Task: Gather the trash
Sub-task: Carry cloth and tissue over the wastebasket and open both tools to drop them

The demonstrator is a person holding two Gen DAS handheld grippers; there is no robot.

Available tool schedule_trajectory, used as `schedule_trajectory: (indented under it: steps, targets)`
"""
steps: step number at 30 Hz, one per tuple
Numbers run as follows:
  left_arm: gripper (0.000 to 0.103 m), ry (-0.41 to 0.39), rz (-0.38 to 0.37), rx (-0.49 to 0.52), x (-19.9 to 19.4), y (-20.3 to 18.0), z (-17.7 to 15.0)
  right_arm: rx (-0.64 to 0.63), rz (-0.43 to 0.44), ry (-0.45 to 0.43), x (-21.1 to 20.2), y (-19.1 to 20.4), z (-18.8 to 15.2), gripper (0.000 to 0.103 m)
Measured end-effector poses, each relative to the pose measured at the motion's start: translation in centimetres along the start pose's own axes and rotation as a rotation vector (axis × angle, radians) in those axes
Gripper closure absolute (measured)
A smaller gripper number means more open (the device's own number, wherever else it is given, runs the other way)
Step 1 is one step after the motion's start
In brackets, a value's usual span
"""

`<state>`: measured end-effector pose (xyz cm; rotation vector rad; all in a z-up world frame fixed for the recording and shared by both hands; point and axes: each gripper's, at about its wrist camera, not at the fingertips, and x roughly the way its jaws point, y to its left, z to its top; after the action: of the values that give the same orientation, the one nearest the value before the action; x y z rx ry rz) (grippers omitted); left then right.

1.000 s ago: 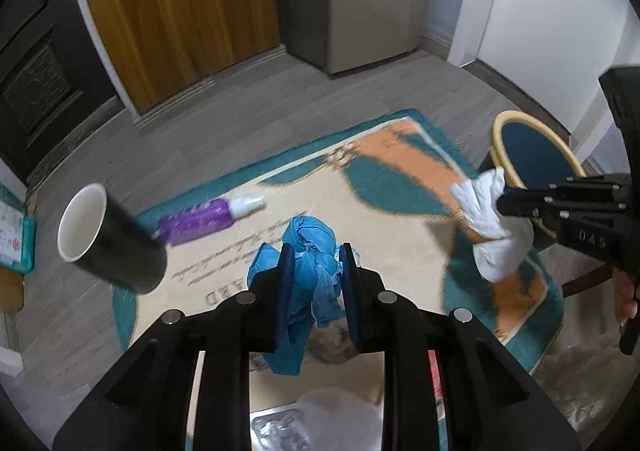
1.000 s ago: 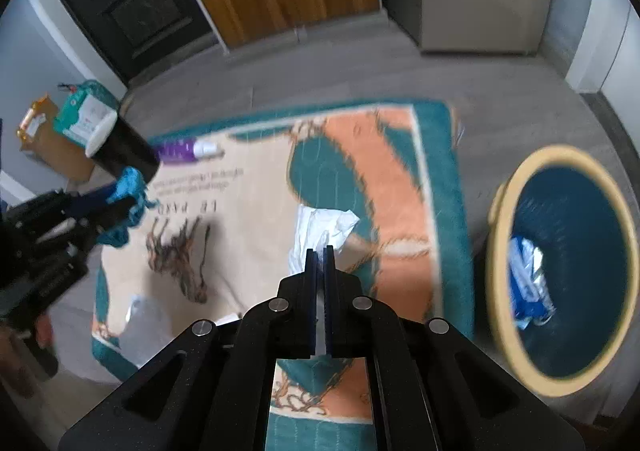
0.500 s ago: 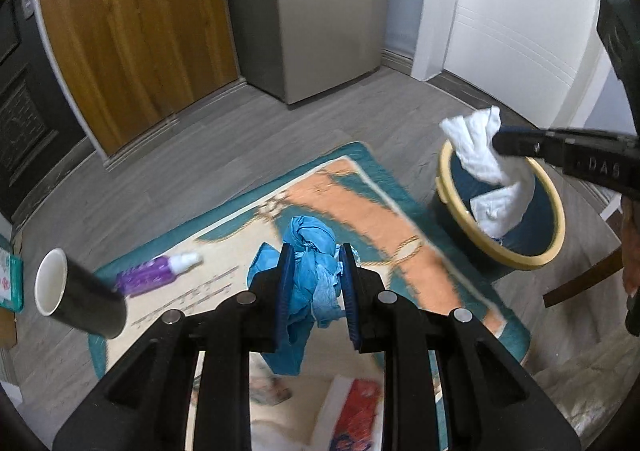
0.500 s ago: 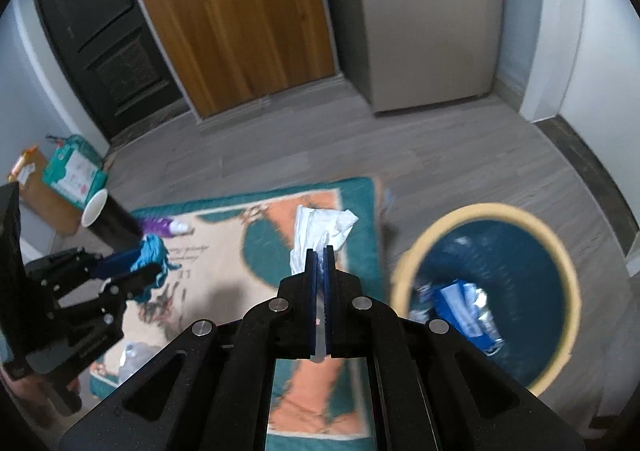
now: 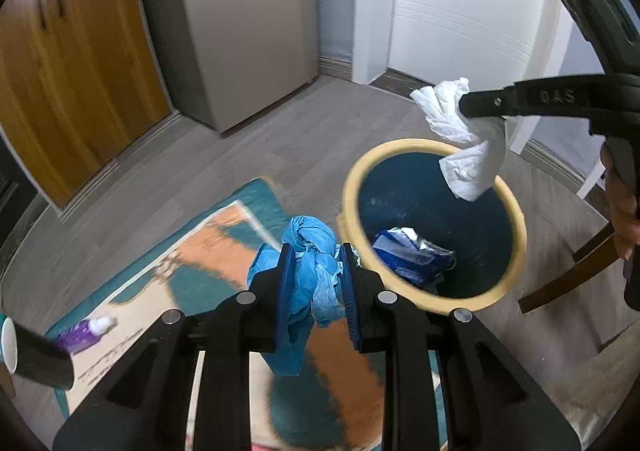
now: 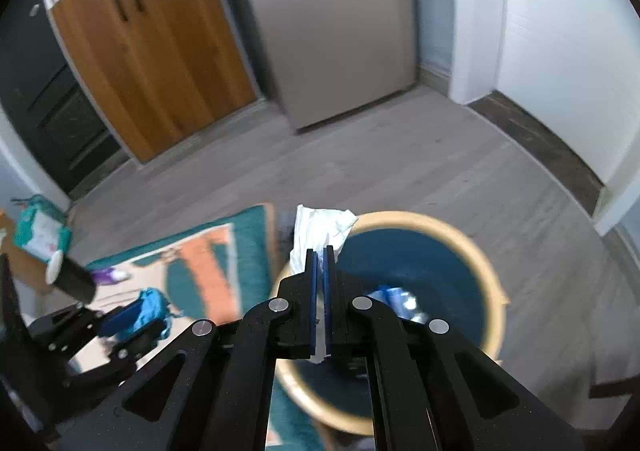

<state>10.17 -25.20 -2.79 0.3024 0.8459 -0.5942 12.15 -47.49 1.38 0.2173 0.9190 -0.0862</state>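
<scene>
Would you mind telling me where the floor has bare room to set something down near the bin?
The grey floor between the rug, the wooden cupboard and the grey cabinet is bare. Beyond the bin, toward the white door, it is bare too. The rug's near-left end is crowded: a black cup and purple bottle.

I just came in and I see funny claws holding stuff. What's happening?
A person is picking up trash with two hand-held grippers. The left gripper is clamped on a crumpled blue wad, beside the bin. The right gripper pinches a white tissue above the bin's opening. A blue wrapper already lies inside. Nothing has been dropped yet.
</scene>
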Motion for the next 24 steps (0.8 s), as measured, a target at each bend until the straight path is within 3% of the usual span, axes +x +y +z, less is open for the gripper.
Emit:
schedule_trajectory:
  steps: [4,10,24]
  targets:
    - [0.081,0.006,-0.013,0.03,1.5,-1.8,0.6,-0.008,-0.07,0.013,0.3,-2.3,0.2,0.099]
    - [0.081,0.018,-0.051,0.035,3.6,-4.0,1.5,0.031,-0.084,0.065,1.5,-5.1,-0.4,0.099]
    - [0.08,0.008,-0.097,0.105,5.5,-8.0,2.3,0.042,-0.078,0.146,3.8,-5.5,-1.2,0.099]
